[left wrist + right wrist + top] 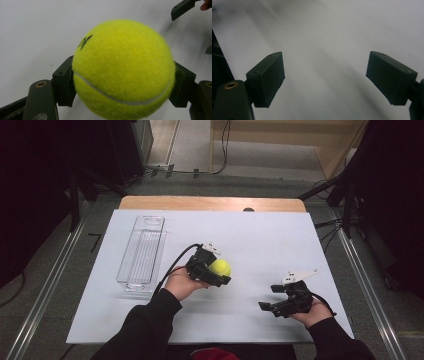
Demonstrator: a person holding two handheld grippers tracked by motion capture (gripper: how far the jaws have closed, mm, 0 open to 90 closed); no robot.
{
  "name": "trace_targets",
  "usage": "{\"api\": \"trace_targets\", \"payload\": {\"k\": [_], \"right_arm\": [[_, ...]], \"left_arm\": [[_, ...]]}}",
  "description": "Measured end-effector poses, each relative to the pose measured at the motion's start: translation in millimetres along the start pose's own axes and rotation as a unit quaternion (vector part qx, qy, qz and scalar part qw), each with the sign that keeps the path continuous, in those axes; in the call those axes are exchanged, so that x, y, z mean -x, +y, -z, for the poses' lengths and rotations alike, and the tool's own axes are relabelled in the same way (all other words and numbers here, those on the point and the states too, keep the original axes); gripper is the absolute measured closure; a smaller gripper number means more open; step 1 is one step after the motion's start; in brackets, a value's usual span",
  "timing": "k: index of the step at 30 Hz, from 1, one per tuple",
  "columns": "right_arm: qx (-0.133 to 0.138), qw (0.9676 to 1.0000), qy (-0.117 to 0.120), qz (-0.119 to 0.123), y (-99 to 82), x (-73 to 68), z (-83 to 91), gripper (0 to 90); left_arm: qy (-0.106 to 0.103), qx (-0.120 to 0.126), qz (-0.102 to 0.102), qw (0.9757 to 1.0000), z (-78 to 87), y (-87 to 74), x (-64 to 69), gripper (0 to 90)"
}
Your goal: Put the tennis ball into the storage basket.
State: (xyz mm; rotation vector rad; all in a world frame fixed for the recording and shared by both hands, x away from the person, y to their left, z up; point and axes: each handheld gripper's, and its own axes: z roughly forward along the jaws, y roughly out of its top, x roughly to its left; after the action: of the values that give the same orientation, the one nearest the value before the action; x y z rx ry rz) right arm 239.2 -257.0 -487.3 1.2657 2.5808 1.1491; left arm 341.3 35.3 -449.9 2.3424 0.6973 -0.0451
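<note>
Nearest the person, the right tongs (pixel 278 298) sit low over the near right part of the white tabletop (pixel 260 235), jaws spread wide with nothing between them; the right gripper view shows bare surface in the gap. The right hand (pixel 312 312) cradles them from below, pointing leftward and slightly away. Farther in, near the middle, the left tongs (pixel 218 270) are closed on a yellow tennis ball (pixel 220 267), one pad pressed to each side about at its widest girth; in the left gripper view the ball (pixel 123 70) bulges well forward of the pads. The left hand (pixel 181 282) grips from behind, forearm angled in from the bottom, tongs aimed right. To carry it well, I would keep the squeeze steady and centred so the ball cannot roll out. Beyond, well apart at the left, lies a clear plastic tray (pixel 142 252), probably the destination.
</note>
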Motion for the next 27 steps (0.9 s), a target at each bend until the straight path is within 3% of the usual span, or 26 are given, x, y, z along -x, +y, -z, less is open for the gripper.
{"api": "trace_targets", "payload": {"k": [27], "right_arm": [[0.003, 1.0, -0.001, -0.002, 0.3, -0.1, 0.2, 13.2]], "left_arm": [[-0.008, -0.001, 0.012, 0.9999, 24.3, 2.4, -6.8, 26.5]]}}
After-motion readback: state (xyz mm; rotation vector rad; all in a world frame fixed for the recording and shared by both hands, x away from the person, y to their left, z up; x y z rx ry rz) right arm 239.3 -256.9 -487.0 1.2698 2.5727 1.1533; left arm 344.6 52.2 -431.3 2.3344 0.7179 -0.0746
